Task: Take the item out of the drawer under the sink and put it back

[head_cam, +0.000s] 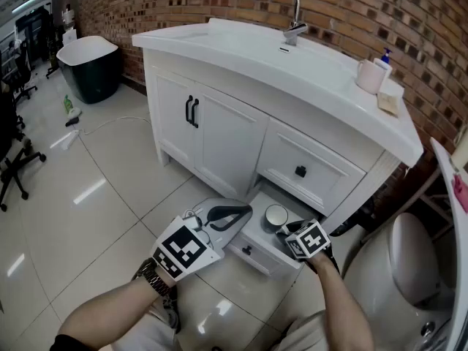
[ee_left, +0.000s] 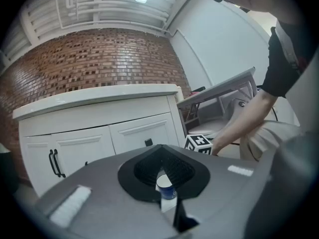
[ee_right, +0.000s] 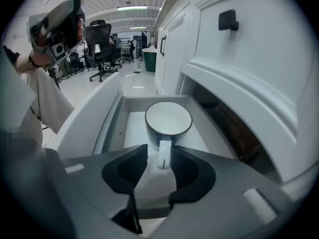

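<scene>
A mug point(head_cam: 276, 215) with a white inside and dark blue outside stands upright in the pulled-out bottom drawer point(head_cam: 252, 246) of the white vanity. In the right gripper view the mug point(ee_right: 168, 118) has its white handle towards me. My right gripper point(ee_right: 159, 152) is open with that handle between its jaws, close against the right pad, with a gap on the left. In the head view the right gripper point(head_cam: 287, 231) sits at the drawer's right side. My left gripper point(head_cam: 245, 212) hovers left of the drawer, shut and empty; its view looks down past its jaws point(ee_left: 162, 153) at the mug point(ee_left: 165, 185).
Above the open drawer is a shut drawer point(head_cam: 307, 168) with a black knob, and cabinet doors point(head_cam: 191, 112) lie to the left. A faucet point(head_cam: 291, 9) and pink cup point(head_cam: 369, 77) stand on the vanity top. A toilet point(head_cam: 413, 269) is close at right, a black bathtub point(head_cam: 88, 64) far left.
</scene>
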Motion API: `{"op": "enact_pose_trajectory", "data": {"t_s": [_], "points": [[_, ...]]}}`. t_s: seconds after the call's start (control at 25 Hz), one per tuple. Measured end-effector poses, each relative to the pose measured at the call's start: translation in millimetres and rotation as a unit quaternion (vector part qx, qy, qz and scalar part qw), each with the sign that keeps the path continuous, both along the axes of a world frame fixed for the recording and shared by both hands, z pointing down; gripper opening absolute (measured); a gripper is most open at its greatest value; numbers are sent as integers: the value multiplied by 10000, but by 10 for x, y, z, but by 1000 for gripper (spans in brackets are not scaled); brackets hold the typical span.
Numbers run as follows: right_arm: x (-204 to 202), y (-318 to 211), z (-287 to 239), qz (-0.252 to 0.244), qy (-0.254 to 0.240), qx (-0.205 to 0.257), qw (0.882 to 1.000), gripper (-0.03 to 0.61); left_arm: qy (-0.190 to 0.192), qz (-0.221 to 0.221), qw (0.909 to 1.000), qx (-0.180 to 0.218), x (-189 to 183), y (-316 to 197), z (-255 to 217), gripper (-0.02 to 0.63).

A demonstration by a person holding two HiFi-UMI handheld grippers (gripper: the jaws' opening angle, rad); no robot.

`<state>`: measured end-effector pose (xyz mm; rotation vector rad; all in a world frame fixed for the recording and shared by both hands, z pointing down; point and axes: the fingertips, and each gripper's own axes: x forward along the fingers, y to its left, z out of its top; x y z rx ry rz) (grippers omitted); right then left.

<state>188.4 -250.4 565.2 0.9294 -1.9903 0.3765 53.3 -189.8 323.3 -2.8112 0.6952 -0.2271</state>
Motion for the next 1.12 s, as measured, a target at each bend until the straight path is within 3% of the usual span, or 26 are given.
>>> {"op": "enact_pose_trajectory", "data": {"t_s": [0.12, 0.24, 0.44, 0.68, 1.12], "points": [[84, -106, 1, 79, 191, 4, 9998, 83, 3, -15, 10000, -14, 1, 3, 1, 18], [6, -185, -323, 198, -403, 284, 9986, 72, 15, -7, 10000, -26, 2, 20, 7, 18], [-63, 15, -1037, 284, -1272, 1008, 9863, 63, 189, 49, 9997, -147, 26, 31, -32, 18], [118, 187, -1249, 698, -2078, 1245, 9677, 51, 408, 157, 9976, -531, 152, 56, -17, 18], [-50, -163, -891, 773, -1457, 1088, 9803, 49, 191, 141, 9991, -354, 241, 60, 21, 18]]}}
